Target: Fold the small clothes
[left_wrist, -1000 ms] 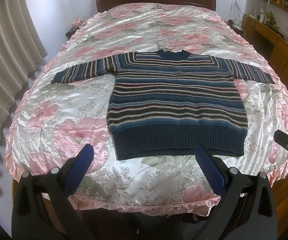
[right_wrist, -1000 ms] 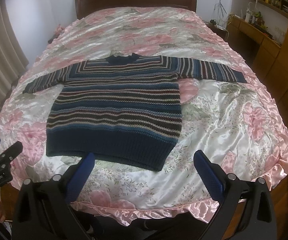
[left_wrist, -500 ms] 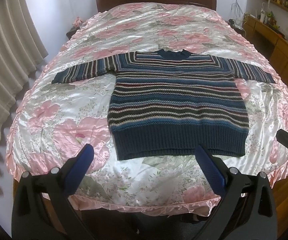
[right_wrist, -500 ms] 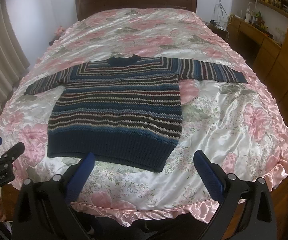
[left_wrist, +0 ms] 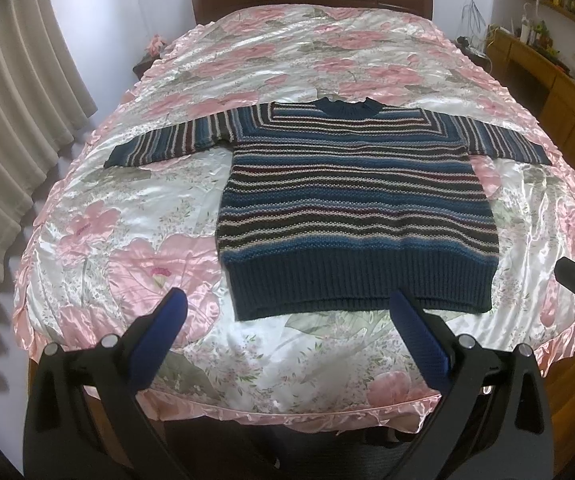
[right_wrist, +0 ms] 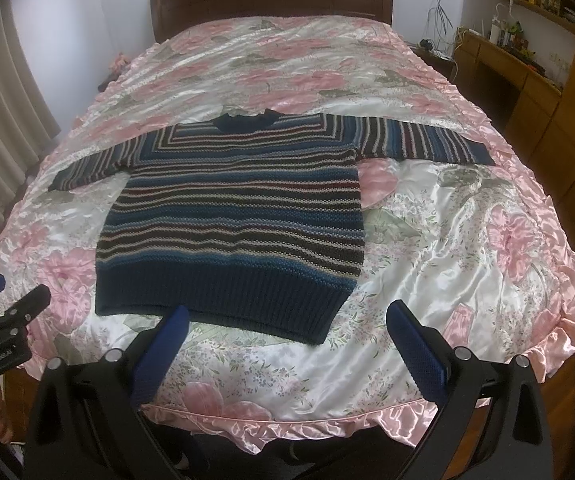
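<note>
Left wrist view: the left gripper (left_wrist: 285, 314) hangs with its fingers spread and empty at the foot of the bed (left_wrist: 127, 216); the right gripper (right_wrist: 285, 326) likewise. Just beyond both lies the striped sweater (left_wrist: 351, 208), flat, hem nearest, collar farthest, sleeves spread crosswise. Each gripper faces its own hem corner. Compared with a second ago, both have barely edged closer.

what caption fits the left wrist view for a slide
Open left gripper above the dark blue striped knit sweater spread flat on the pink floral satin bedspread.
</note>
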Demonstrator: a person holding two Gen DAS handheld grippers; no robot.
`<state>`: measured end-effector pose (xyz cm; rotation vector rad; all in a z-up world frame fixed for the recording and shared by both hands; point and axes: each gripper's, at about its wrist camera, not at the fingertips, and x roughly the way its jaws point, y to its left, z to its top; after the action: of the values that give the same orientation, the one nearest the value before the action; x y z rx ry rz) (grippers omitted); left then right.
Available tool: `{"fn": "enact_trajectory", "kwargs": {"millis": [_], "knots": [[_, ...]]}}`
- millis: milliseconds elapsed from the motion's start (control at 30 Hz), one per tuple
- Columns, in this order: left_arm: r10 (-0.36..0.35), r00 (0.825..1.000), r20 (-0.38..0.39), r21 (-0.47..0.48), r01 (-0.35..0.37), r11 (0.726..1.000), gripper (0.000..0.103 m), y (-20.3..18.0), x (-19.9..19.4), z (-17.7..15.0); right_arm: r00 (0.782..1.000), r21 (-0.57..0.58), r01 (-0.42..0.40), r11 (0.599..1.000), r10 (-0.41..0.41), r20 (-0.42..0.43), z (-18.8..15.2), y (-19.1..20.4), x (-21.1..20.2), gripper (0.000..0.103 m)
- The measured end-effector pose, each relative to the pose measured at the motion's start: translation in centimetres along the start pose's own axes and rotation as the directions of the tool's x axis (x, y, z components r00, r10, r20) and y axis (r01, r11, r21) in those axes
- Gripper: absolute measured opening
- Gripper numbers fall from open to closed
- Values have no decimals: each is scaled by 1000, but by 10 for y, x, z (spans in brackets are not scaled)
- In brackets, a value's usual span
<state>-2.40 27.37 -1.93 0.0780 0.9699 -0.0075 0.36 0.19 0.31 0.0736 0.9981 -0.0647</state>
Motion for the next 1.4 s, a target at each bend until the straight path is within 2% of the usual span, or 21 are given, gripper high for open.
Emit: {"fn": "enact_trajectory", "kwargs": {"millis": [1267, 1400], "knots": [[6, 1000, -8, 4, -6, 1000, 100, 4, 3, 2, 1000, 6, -6, 1000, 6, 3, 0, 0, 0, 99], [12, 1000, -18, 10, -12, 1000, 100, 1, 9, 8, 1000, 18, -9, 1000, 9, -3, 10, -6, 7, 99]]}}
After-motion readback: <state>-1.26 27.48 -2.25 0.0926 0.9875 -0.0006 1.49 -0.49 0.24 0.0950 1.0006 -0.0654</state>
